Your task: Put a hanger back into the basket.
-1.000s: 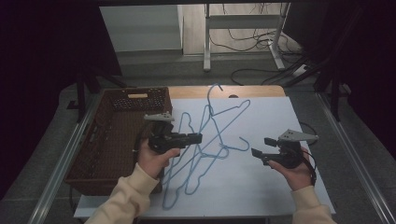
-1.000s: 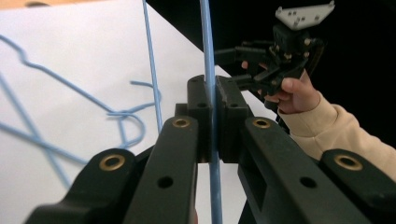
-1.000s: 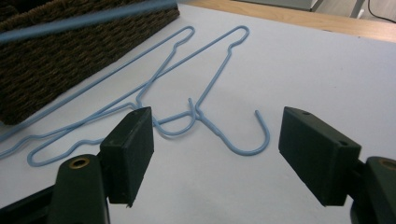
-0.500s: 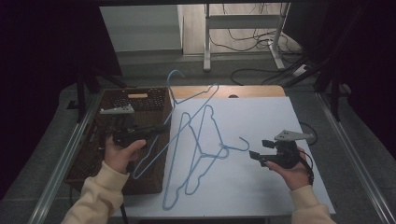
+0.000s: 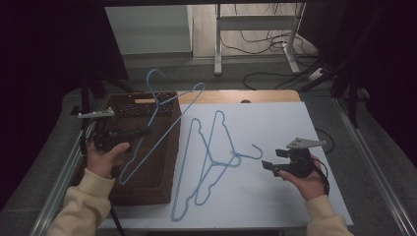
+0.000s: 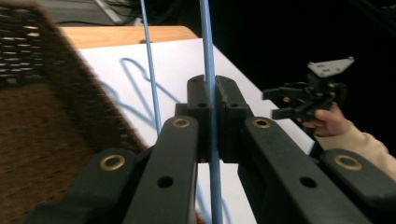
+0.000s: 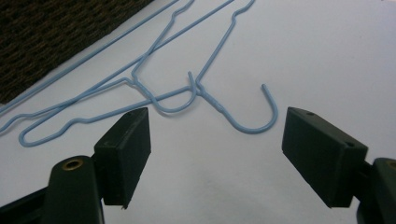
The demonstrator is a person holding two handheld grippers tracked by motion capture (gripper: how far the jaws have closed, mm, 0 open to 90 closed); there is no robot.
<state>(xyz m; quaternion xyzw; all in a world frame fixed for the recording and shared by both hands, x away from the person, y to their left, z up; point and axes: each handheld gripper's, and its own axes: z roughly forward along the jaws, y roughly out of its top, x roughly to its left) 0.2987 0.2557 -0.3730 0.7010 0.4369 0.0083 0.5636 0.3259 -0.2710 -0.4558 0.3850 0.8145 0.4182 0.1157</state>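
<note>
My left gripper [image 5: 143, 132] is shut on the wire of a blue hanger [image 5: 169, 125] and holds it tilted above the brown woven basket [image 5: 157, 167], hook pointing away. In the left gripper view the pads clamp that hanger wire [image 6: 208, 70], with the left gripper [image 6: 215, 100] at the basket's [image 6: 42, 116] edge. Two more blue wire hangers [image 5: 212, 160] lie crossed on the white table. My right gripper [image 5: 270, 160] hovers open just right of their hooks. In the right gripper view, the right gripper [image 7: 215, 149] has nothing between its jaws, and the hooks [image 7: 252, 123] lie just ahead.
The basket stands at the table's left end, and its corner [image 7: 56, 37] appears in the right gripper view. The white sheet [image 5: 285, 123] covers the table, with a wooden strip [image 5: 265, 96] along its far edge. Metal frame rails [image 5: 373, 167] run along both sides.
My left gripper has carried its hanger leftward, from above the other hangers on the table to above the basket. The right gripper has stayed in place, open.
</note>
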